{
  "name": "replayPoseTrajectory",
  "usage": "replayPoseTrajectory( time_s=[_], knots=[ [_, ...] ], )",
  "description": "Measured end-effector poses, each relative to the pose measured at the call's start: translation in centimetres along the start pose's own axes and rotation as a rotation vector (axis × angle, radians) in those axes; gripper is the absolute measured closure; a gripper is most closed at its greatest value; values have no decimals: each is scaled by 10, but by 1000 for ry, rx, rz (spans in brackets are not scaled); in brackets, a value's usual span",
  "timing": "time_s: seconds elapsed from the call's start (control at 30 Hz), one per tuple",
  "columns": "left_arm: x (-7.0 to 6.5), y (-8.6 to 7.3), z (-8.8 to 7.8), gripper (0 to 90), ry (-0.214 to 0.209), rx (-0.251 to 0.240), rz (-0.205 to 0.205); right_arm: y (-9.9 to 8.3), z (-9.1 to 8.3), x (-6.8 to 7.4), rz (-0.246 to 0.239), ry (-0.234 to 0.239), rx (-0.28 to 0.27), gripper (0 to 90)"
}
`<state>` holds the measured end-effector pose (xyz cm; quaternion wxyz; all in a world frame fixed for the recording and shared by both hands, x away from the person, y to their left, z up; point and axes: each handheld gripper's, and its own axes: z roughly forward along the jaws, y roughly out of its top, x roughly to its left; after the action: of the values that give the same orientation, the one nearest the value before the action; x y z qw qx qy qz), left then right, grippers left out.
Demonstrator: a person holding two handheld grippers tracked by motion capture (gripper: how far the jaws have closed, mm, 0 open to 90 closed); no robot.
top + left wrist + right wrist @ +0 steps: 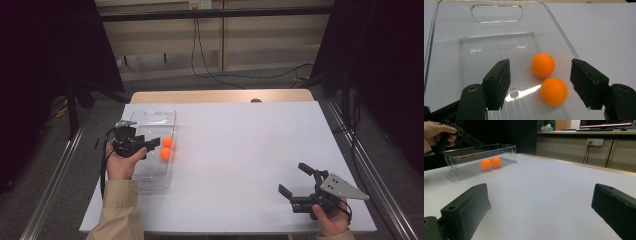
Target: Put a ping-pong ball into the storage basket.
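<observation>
- We are holding the left gripper over the clear plastic bin at the left side of the white tabletop, its fingers standing apart with nothing pressed between them.
- The two orange balls are lying inside the bin against its right-hand wall, touching or nearly touching each other; in the left gripper view the nearer ball is sitting below and between the fingers, the farther ball just beyond it.
- We judge the step to be a drop into the bin, so we are keeping the fingers wide and lifting straight up, so neither finger is clipping the bin's wall or nudging a ball.
- The balls are light and round, so we are expecting them to roll; we are waiting for them to settle before pulling the hand away.
- The bin is light too, so we are avoiding any sideways drag that could slide it on the tabletop.
- At the right, we are resting the right gripper low near the front edge of the tabletop, well apart from the bin, its fingers spread wide and empty.
- We are keeping that hand still and clear of the left arm's way out.
</observation>
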<state>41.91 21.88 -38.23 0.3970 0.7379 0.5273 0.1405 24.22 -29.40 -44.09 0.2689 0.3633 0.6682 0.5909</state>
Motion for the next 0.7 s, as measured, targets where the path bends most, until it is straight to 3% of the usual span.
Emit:
replayPoseTrajectory(
  time_s=[0.17,0.7],
  knots=[
    [-2,0,-3,258,-2,-18,8,0,0,0,3,-2,-1,8],
    [-14,-7,-19,140,-72,-107,43,1,1,0,-1,2,-3,8]
  ],
)
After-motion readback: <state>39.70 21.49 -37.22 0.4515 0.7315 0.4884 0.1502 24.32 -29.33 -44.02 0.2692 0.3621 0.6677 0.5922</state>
